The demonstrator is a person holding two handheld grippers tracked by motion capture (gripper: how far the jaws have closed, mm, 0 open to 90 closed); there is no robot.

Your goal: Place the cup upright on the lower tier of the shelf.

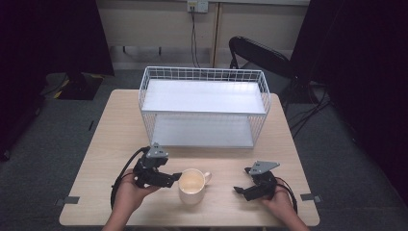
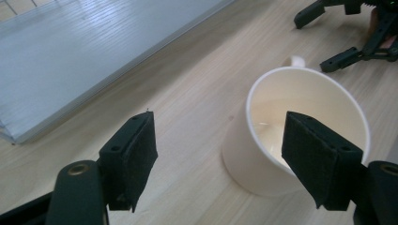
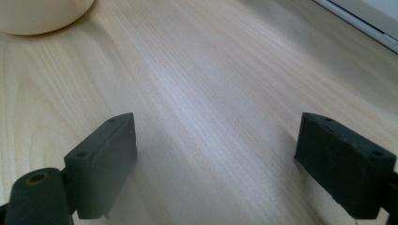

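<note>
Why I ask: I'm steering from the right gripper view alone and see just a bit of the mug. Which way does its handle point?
Observer: In the high view, the mug's handle points away from the person and toward their right.
Operator: Anything in it?
Observer: No, it looks empty inside.
Operator: And the other hand?
Observer: The left hand-held gripper is open, right beside the mug, not closed on it.
</note>
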